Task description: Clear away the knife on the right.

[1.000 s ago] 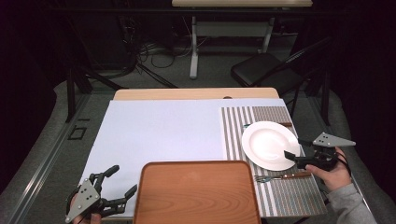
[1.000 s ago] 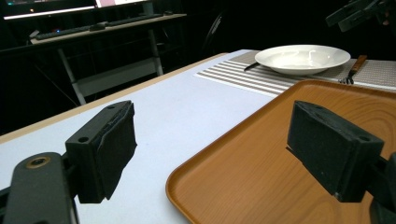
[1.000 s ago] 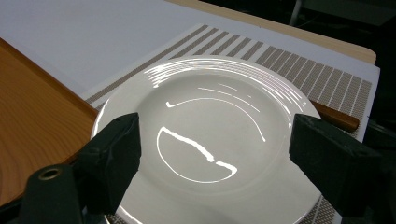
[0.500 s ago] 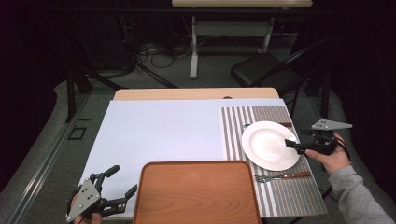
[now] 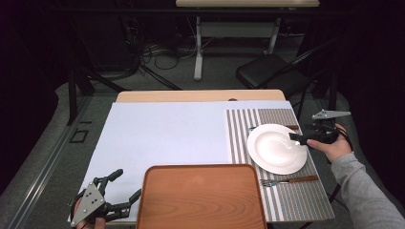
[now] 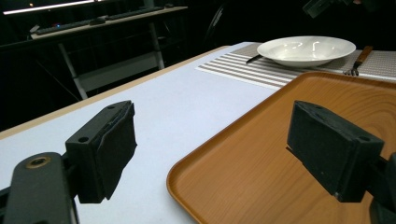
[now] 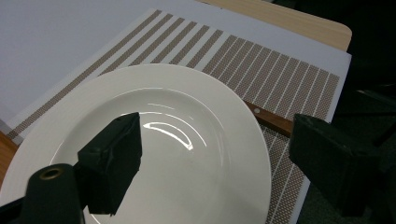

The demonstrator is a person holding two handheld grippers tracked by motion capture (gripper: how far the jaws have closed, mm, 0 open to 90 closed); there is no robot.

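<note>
- Plate (image 5: pixel 277 148) lies on the striped mat (image 5: pixel 286 200), directly beneath the right claw (image 5: pixel 296 137), whose jaws gape wide and empty over its far rim.
- Step: likely lining up a rim grasp.
- Next: lower, straddle the rim, close.
- Left claw (image 5: pixel 126 188) is wide open, empty, beside the tray (image 5: pixel 200 200).

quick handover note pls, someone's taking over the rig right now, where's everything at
Right gripper: open, holding nothing, poised over the right rim of the white plate.
Left gripper: open, empty, at the near left corner beside the wooden tray.
Plate lies on the striped placemat; a fork lies just in front of it, a knife partly under its far edge.
Done: nothing on the tray yet.
Left: probably grip the plate and move it.
</note>
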